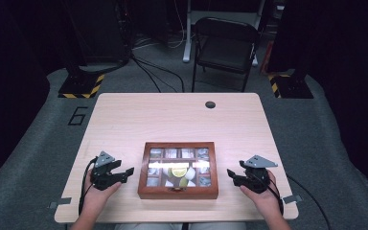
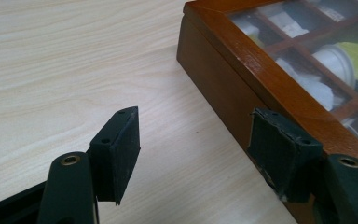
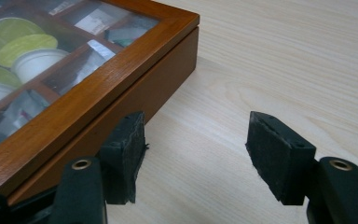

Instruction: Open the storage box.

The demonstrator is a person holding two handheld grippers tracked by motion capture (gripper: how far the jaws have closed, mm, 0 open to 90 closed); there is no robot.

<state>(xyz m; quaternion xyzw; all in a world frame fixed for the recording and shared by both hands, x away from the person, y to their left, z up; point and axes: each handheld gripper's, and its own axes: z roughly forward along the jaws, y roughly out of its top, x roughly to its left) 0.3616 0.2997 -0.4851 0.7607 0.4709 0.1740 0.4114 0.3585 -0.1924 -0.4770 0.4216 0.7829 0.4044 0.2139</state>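
Step in hand, by judgement: bring both grippers in level against box sides, evenly (lid closed, so lift or open gently). Left gripper (image 1: pixel 128 171) released, holding nothing; right gripper (image 1: pixel 230 173) likewise. Reddish-brown wooden box with glass-paned, gridded lid (image 1: pixel 178 193) sits at light wood table (image 1: pixel 172 115) near edge, centred between grippers; pale packets, yellow-green lidded cups inside.

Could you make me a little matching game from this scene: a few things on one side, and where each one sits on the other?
Things:
1. wooden box
2. left gripper
3. right gripper
4. folding chair

Places:
A. on the floor beyond the table's far edge
B. beside the box's right side, jaws apart
C. on the table, near its front edge, lid closed
D. beside the box's left side, jaws apart

Pairs: 1-C, 2-D, 3-B, 4-A
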